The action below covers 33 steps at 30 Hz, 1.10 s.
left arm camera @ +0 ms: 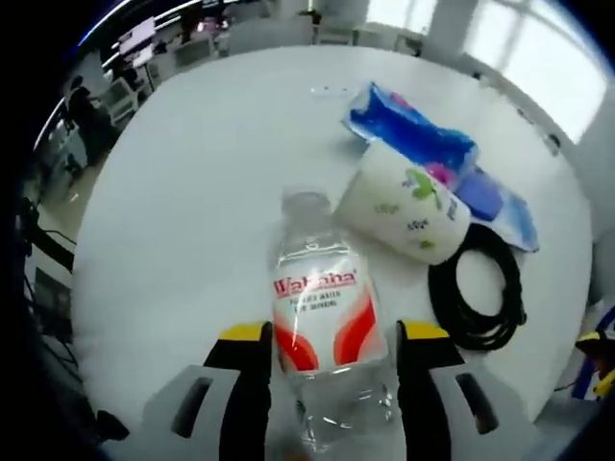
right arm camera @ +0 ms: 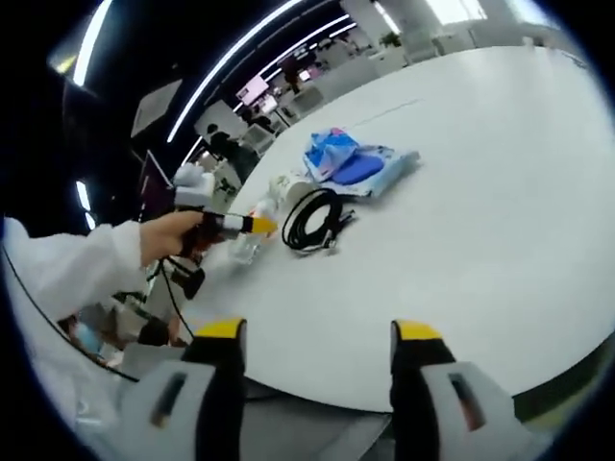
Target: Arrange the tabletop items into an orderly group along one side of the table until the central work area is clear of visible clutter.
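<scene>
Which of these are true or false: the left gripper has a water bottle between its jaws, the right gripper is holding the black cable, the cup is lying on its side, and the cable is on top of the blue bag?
1. The left gripper has the water bottle between its jaws. True.
2. The right gripper holds the black cable. False: its jaws are open with nothing between them, over the white table.
3. The cup lies on its side. True.
4. The black cable lies on top of the blue bag. False: it lies on the table beside the bag.
</scene>
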Available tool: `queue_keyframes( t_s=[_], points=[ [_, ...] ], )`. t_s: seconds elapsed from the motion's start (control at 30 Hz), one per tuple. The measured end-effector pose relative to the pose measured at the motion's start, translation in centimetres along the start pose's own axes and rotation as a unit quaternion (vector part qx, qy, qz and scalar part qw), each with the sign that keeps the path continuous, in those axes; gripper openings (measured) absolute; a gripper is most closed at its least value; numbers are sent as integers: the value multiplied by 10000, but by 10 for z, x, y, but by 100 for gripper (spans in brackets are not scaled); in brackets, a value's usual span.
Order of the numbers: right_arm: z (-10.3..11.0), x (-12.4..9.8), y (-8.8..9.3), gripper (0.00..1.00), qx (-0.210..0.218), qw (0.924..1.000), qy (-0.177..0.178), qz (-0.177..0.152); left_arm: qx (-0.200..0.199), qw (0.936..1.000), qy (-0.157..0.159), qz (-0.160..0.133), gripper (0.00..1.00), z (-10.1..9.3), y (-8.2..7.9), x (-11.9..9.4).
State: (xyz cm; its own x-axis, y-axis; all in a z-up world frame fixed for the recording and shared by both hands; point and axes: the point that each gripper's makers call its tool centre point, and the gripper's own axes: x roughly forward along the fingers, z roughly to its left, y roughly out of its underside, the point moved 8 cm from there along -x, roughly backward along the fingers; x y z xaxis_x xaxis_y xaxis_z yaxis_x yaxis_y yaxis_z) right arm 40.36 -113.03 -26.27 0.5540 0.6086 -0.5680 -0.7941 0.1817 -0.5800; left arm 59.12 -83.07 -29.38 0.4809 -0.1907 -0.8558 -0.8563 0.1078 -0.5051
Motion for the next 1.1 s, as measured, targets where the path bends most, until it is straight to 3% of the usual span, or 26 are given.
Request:
queue_keyframes(
  t_s=[0.13, 0.2, 0.3, 0.37, 0.5, 0.63, 0.77, 0.9, 1.1],
  points=[
    [1, 1, 0, 58, -39, 10000, -13, 10, 66, 9999, 99, 26, 40, 2, -1, -1],
    [2, 2, -1, 58, -81, 10000, -19, 6, -361, 9991, 240, -13, 38, 4, 0, -3],
    [3, 2, -2, 57, -102, 9999, -33, -5, -567, 9979, 321, -48, 36, 8, 2, -6],
    [3, 1, -2, 57, -110, 9999, -33, -10, -925, 9948, 408, -90, 36, 7, 5, -8],
    [5, 1, -4, 56, -127, 9999, -42, -27, -1932, 9770, 885, -184, 36, 6, 9, -17],
    [7, 1, -5, 56, -115, 9999, -92, -47, -2442, 9631, 1081, -334, 35, 7, 20, -27],
    [10, 3, -5, 56, -123, 9998, -145, -26, -2582, 9588, 1084, -484, 36, 12, 29, -35],
    [12, 5, -6, 55, -114, 9998, -183, -14, -2805, 9487, 1188, -849, 36, 15, 32, -44],
    [18, 11, -12, 55, -66, 9995, -290, -51, -2602, 9502, 1122, -1295, 36, 14, 31, -56]
  ],
)
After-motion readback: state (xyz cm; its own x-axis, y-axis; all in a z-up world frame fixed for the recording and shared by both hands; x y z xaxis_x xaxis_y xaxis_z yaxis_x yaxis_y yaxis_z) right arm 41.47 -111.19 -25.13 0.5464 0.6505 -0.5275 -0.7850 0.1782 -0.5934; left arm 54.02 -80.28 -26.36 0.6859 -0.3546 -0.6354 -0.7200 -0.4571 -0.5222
